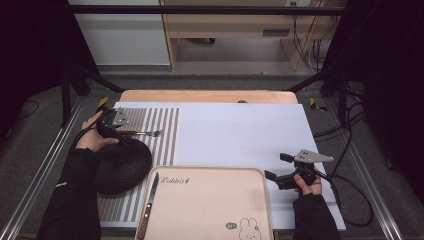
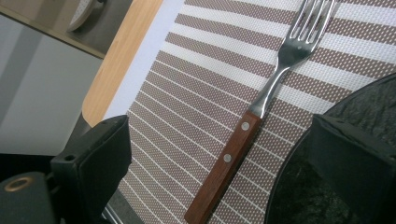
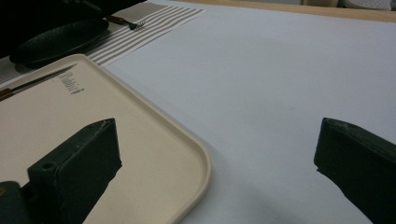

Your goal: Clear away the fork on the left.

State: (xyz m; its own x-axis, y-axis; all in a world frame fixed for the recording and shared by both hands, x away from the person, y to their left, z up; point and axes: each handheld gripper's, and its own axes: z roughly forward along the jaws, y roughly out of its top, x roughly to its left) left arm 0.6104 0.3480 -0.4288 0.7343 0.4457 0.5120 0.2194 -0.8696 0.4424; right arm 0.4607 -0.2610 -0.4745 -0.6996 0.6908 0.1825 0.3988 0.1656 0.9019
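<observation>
The fork (image 2: 252, 112) lies flat on the striped placemat (image 2: 187, 93), between the left gripper (image 2: 224, 158)'s wide-spread jaws, its wooden handle nearest them, untouched; beside one jaw sits the black plate (image 2: 336, 186). The step looks like either a reach or a release; a pickup would need lowering and closing on the handle. The right gripper (image 3: 215, 158) hangs open, empty, straddling the beige tray (image 3: 154, 130)'s corner.

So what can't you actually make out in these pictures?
- Fork: tine tips cut off by the top edge, left gripper view.
- Black plate: partly hidden by the forearm, high view.
- Knife: handle end cut off by the bottom edge, high view.
- Tray lettering: too small.
</observation>
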